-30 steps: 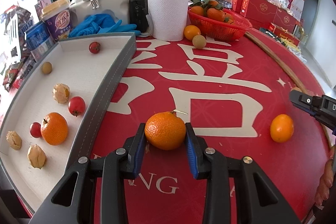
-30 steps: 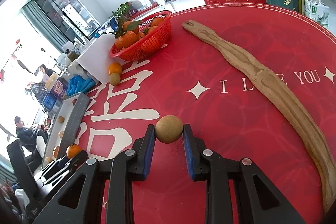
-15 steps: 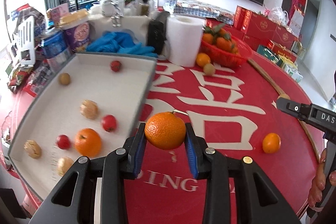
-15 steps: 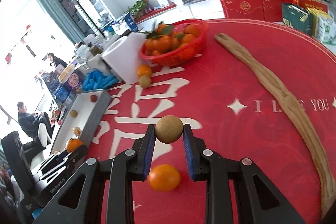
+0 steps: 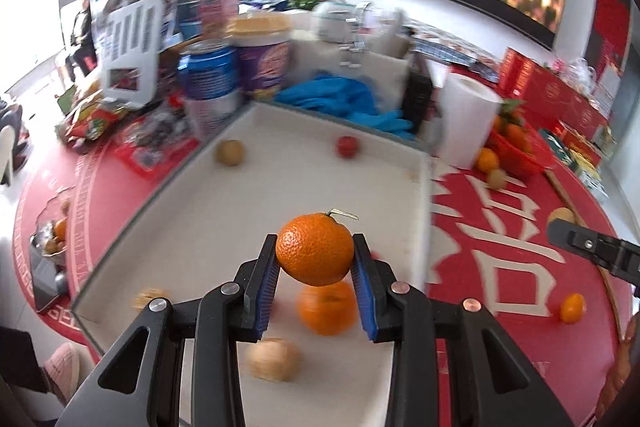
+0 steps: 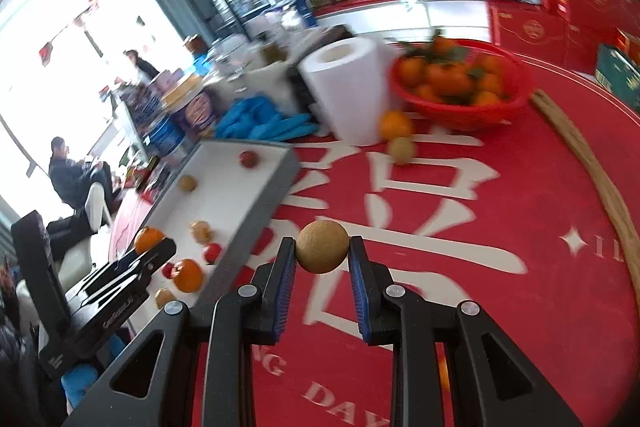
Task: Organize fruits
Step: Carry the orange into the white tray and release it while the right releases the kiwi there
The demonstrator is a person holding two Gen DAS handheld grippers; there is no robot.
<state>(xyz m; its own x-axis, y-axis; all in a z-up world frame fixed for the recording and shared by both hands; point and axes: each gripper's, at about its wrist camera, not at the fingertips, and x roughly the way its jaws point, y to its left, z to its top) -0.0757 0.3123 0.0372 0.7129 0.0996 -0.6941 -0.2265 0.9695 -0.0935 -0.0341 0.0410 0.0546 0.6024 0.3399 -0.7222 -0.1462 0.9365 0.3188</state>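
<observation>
My left gripper [image 5: 315, 267] is shut on an orange mandarin [image 5: 315, 249] and holds it in the air above the white tray [image 5: 280, 131]. Directly under it in the tray lies another orange [image 5: 326, 311], with a walnut [image 5: 274, 359] nearer me. My right gripper [image 6: 322, 265] is shut on a small round tan fruit [image 6: 322, 246], held above the red tablecloth just right of the tray [image 6: 276, 187]. The left gripper and its mandarin [image 6: 149, 238] show in the right wrist view over the tray.
The tray holds a red fruit [image 5: 347, 147], a tan fruit [image 5: 230, 151] and several more. A paper roll [image 5: 466, 119], blue gloves [image 5: 340, 101] and cans [image 5: 206, 75] stand behind it. A red basket of mandarins [image 6: 460, 83], loose fruits [image 6: 394, 137] and a wooden stick [image 6: 592, 163] lie on the cloth. One orange [image 5: 572, 308] lies at the right.
My left gripper has swung left with the mandarin, from above the red cloth to above the tray. My right gripper has lifted and moved left toward the tray with the tan fruit.
</observation>
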